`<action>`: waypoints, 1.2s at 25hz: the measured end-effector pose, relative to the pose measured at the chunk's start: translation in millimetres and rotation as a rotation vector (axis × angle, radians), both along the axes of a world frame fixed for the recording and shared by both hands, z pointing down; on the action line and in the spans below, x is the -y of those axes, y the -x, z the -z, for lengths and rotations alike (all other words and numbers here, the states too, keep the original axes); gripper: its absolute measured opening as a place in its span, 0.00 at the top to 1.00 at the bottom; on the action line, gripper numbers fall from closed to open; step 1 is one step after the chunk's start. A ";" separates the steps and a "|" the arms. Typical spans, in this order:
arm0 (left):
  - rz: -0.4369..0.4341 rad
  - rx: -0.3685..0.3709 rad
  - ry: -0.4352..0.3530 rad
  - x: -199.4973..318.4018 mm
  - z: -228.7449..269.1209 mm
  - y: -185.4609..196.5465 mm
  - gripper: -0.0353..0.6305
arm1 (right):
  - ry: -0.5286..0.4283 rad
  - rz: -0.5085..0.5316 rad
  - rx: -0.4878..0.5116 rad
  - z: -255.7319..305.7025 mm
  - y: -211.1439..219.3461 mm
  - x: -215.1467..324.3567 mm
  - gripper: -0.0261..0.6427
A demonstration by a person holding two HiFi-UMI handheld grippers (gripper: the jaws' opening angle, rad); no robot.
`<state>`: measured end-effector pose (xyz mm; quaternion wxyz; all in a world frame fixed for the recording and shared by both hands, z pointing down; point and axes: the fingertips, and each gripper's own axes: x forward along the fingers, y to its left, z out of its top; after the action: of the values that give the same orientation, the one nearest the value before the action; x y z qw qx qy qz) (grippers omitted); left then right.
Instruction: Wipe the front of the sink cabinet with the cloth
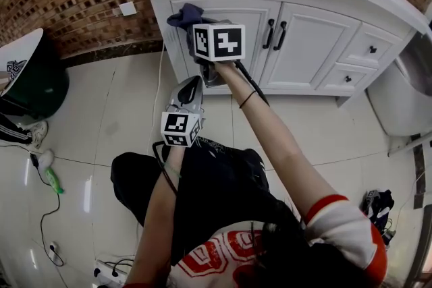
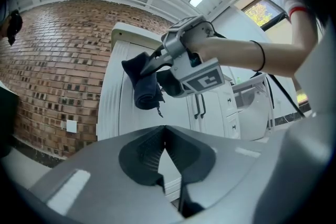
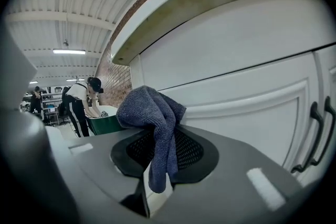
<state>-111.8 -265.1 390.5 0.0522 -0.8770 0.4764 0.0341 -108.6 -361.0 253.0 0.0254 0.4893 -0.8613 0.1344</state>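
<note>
Right gripper [image 3: 157, 168] is clamped on the cloth [image 3: 152, 113], which is bunched over the jaw tips with a tail hanging between them. In the head view the cloth is at the upper-left corner of the cabinet's [image 1: 317, 44] left door [image 1: 256, 17]; I can't confirm contact. The rest of the front runs toward 3 o'clock, so I'd sweep that way. Left gripper [image 2: 165, 157] is closed on nothing, parked at 6 o'clock of the right.

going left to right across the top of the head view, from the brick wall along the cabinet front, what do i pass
wall plate on the brick → dark blue cloth against the left door → black door handles → upper drawer knob
</note>
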 end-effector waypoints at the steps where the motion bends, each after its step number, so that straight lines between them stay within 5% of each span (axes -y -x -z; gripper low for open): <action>1: -0.001 -0.001 0.000 -0.1 0.2 -0.3 0.95 | -0.008 -0.009 -0.002 -0.8 -9.4 -2.1 0.84; 10: 0.005 -0.010 0.009 0.2 -2.0 3.2 0.95 | -0.047 -0.239 -0.044 -24.2 -157.8 -24.3 0.84; 14: 0.008 -0.009 0.010 -0.3 -2.0 5.1 0.95 | -0.020 -0.296 -0.016 -38.3 -189.7 -27.5 0.84; 30: 0.019 -0.018 0.016 -2.6 -3.1 11.0 0.95 | 0.055 -0.129 -0.013 -88.5 -82.5 7.2 0.84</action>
<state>-122.8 -262.5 393.7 0.0414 -0.8725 0.4854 0.0378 -26.1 -368.2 341.5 0.0358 0.5439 -0.8238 0.1560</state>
